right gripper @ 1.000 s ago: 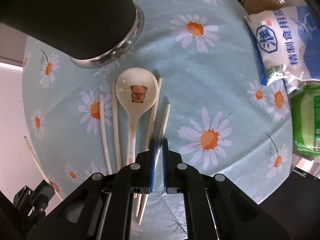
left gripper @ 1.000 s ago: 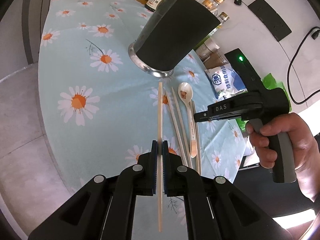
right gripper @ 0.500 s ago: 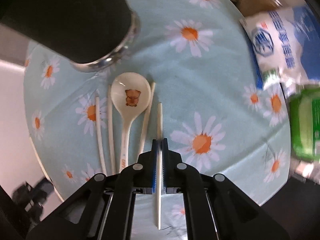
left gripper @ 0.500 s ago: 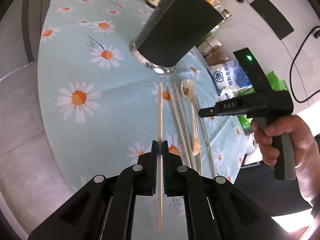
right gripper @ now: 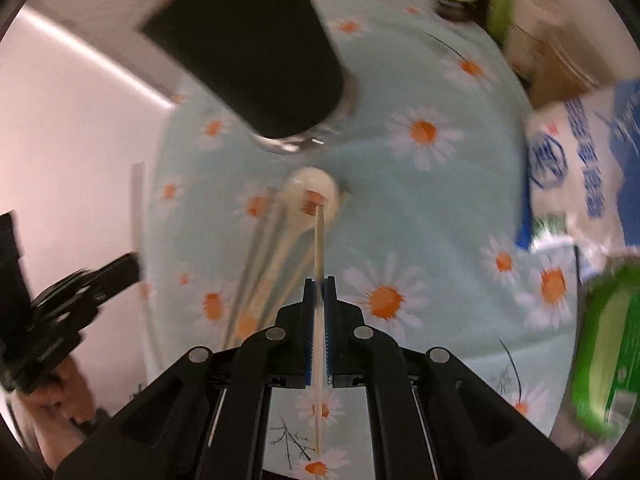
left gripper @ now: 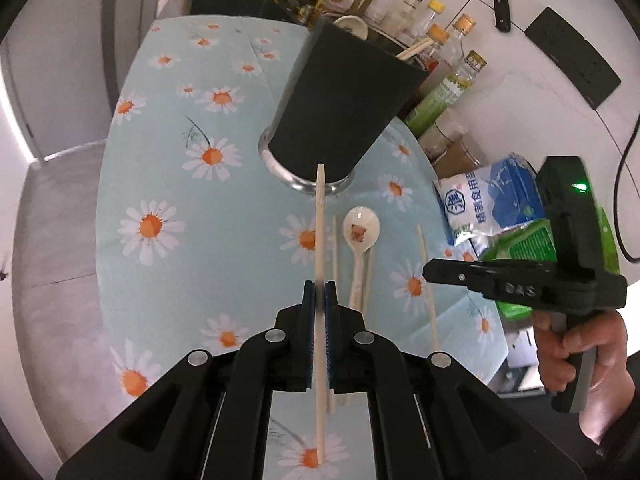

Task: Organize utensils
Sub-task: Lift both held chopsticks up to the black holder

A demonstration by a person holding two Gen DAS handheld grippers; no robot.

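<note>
The left tool and the right tool are each clamping one chopstick near its middle, above the bench before the dark holder, gripping something probably light, stiff, thin and prone to pivoting.

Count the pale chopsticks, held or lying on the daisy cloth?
5. The left gripper clamps one chopstick, the right gripper another chopstick; a blurred pair lies left of the white ceramic spoon, a fifth chopstick right of its handle. Others may be hidden.
</note>
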